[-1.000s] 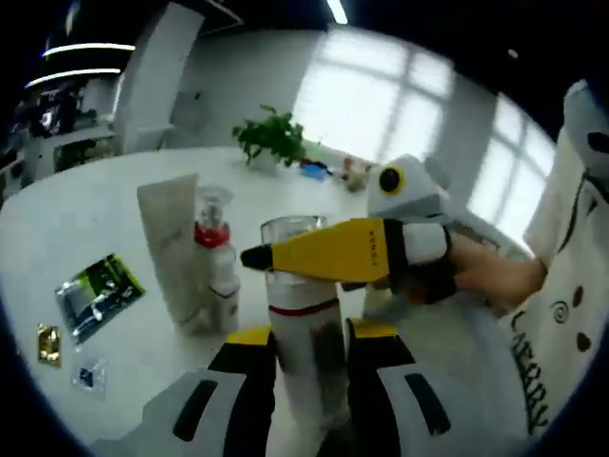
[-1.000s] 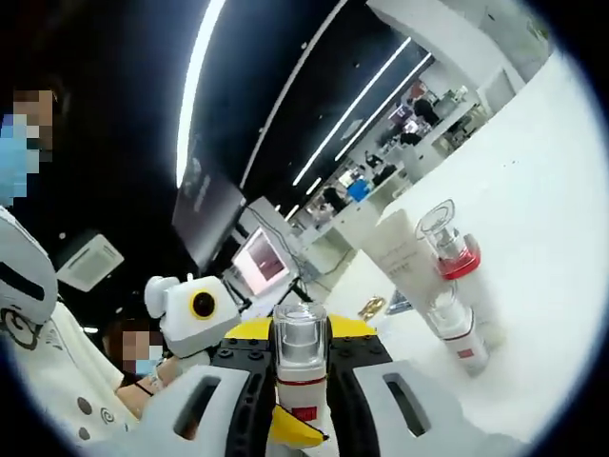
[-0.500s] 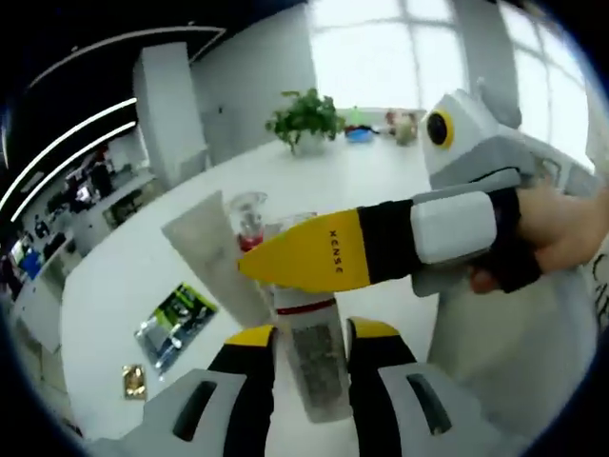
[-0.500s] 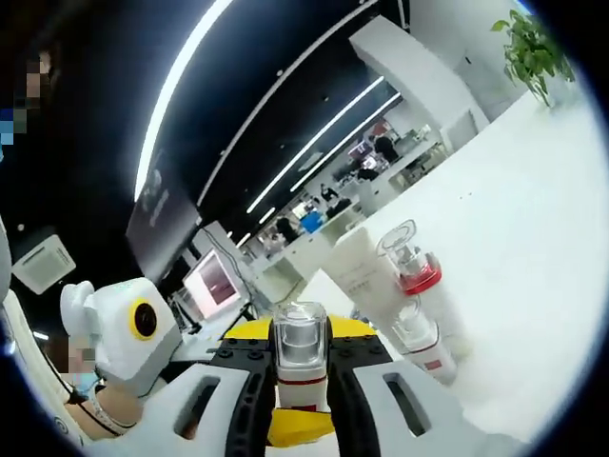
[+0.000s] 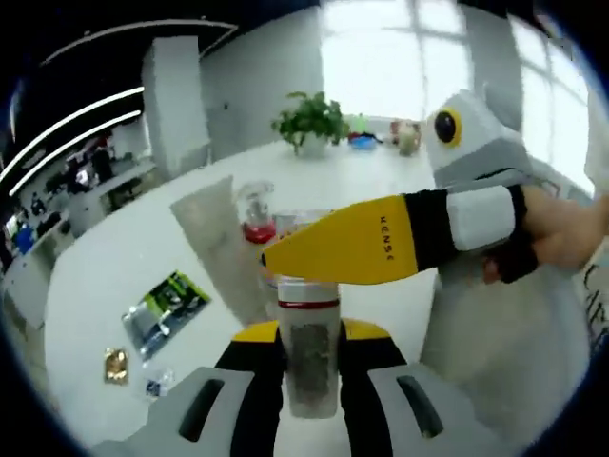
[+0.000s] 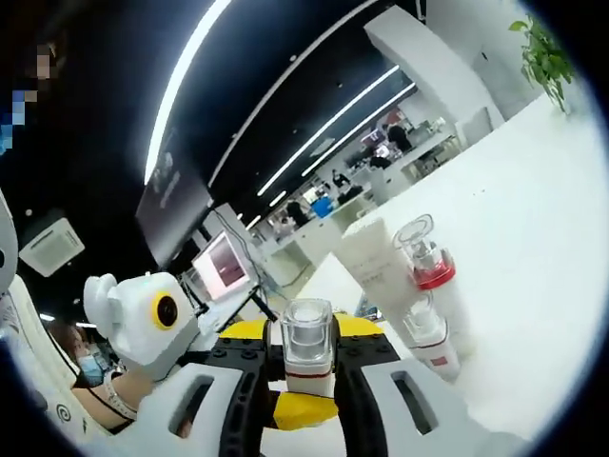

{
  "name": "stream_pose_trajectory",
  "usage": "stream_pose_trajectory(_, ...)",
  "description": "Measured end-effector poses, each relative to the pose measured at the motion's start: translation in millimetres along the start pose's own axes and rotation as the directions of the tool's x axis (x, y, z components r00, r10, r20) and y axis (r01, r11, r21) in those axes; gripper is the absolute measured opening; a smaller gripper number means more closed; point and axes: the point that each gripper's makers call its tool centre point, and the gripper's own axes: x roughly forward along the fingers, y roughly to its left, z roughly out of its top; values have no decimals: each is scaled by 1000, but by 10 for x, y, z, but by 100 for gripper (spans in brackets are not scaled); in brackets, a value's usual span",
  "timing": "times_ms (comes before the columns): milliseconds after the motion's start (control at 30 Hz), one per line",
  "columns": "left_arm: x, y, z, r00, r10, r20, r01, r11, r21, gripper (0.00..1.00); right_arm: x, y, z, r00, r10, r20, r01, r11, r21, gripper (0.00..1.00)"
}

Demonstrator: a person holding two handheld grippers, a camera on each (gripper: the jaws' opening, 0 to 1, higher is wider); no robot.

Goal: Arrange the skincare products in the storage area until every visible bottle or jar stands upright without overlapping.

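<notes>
A bottle with a red band and a clear cap (image 5: 308, 357) is held between both grippers above the white table (image 5: 105, 248). My left gripper (image 5: 309, 335) is shut on its body. My right gripper (image 5: 328, 252) reaches in from the right across the bottle's top; in its own view the right gripper (image 6: 306, 333) is shut at the clear cap (image 6: 307, 328). A white tube (image 5: 211, 233), a red-collared bottle (image 5: 255, 205) and a smaller bottle (image 6: 428, 338) stand upright together on the table behind.
A green-and-black sachet (image 5: 162, 305), a gold sachet (image 5: 116, 365) and a small packet (image 5: 155, 386) lie flat at the left. A potted plant (image 5: 309, 119) and small items stand at the table's far edge. A person's hand (image 5: 561, 233) holds the right gripper.
Both hands have shifted slightly with the bottle held between them, and it now sits straighter between the left jaws. The standing products have not moved.
</notes>
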Motion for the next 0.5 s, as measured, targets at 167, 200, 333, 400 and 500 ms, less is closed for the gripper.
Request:
stream_pose_trajectory(167, -67, -81, 73, 990, -113, 81, 120, 990, -81, 16, -32, 91, 91, 996, 85, -25, -86, 996, -14, 25)
stream_pose_trajectory(200, -75, -96, 85, 989, -121, 89, 129, 988, -84, 17, -31, 112, 91, 994, 100, -39, -102, 994, -30, 25)
stream_pose_trajectory(333, -81, -168, 89, 980, -174, 101, 184, 978, -98, 17, 2, 254, 73, 980, 174, -92, -180, 982, -63, 25)
stream_pose_trajectory(400, -82, -202, 91, 974, -196, 113, 206, 975, -83, 17, 35, 282, 65, 978, 180, -105, -187, 980, -69, 25)
stream_pose_trajectory(500, -86, -222, 90, 966, -221, 132, 234, 967, -96, 17, 58, 318, 30, 971, 199, -132, -211, 974, -84, 24)
